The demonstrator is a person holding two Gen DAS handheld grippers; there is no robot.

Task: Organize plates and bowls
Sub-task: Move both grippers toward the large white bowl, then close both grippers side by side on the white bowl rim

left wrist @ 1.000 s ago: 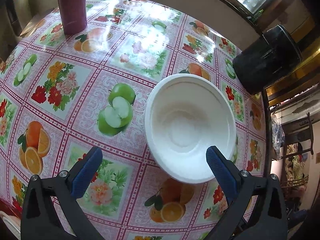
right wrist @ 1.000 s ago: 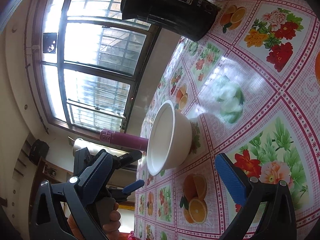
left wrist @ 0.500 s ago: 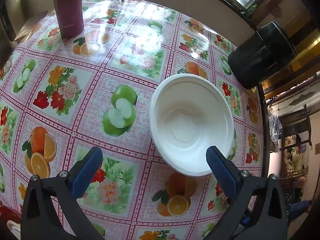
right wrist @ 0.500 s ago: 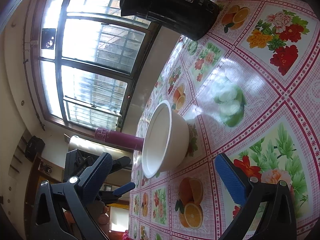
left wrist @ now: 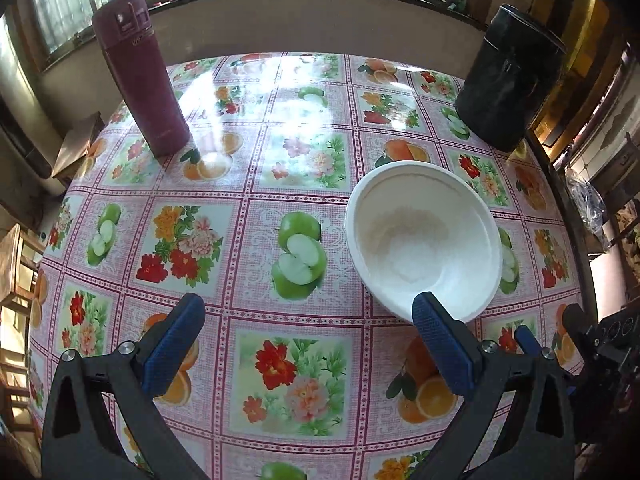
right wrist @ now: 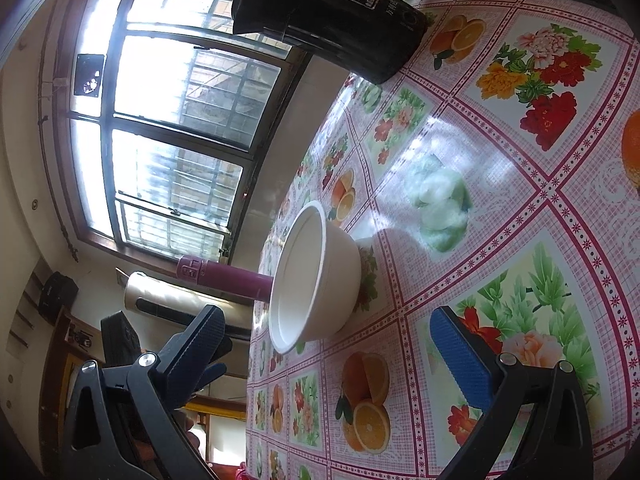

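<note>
A white bowl stands upright and empty on the fruit-and-flower tablecloth, right of centre. My left gripper is open and empty; its right fingertip overlaps the bowl's near rim in the view, and contact cannot be told. In the right wrist view the same bowl shows from the side, with the view rolled. My right gripper is open and empty, a short way from the bowl. Part of the left gripper shows behind it.
A tall maroon flask stands at the table's far left. A black cylindrical container stands at the far right; it also shows in the right wrist view. The table ends at a wall under a window. Chairs and furniture surround the table.
The left gripper has pulled back and tilted up, so the flask, the black container and the window now show whole. The right gripper has shifted slightly. The bowl has not moved.
</note>
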